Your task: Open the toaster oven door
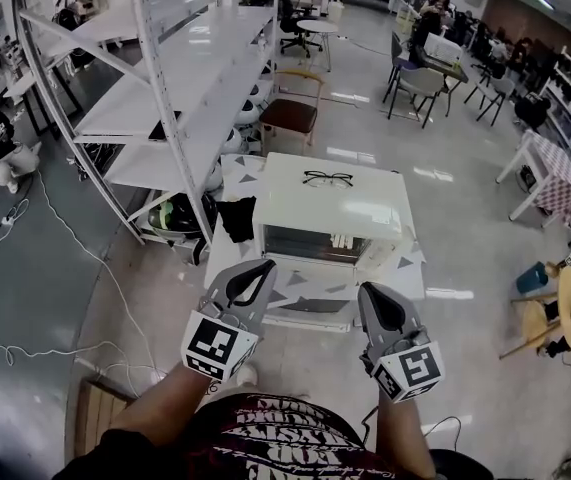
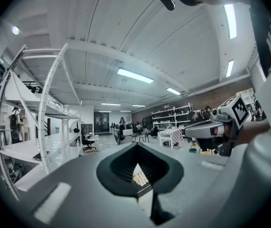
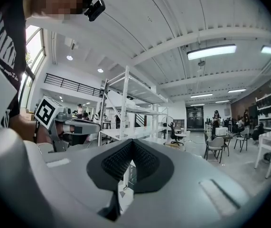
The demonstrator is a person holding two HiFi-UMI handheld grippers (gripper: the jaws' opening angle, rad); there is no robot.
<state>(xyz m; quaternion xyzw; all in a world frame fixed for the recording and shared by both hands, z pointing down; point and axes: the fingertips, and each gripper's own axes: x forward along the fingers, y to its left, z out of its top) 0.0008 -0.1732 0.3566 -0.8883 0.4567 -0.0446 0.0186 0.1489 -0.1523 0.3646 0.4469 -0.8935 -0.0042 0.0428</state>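
My two grippers hover just short of the one white oven (image 1: 330, 208) on its table (image 1: 237, 173). The left gripper (image 1: 265, 265) and right gripper (image 1: 365, 288) each have jaws closed tip to tip, holding nothing. The oven's door (image 1: 310, 243) looks shut. One pair of glasses (image 1: 327, 178) lies on top.

1. The head view looks steeply down from above on the toaster oven (image 1: 330, 223), with the left gripper (image 1: 263, 266) and right gripper (image 1: 367, 290) close below.
2. The left gripper view sits low and faces along its jaws across the hall.
3. The right gripper view faces likewise. Both share the white shelving (image 3: 126, 103), and each shows the other gripper.
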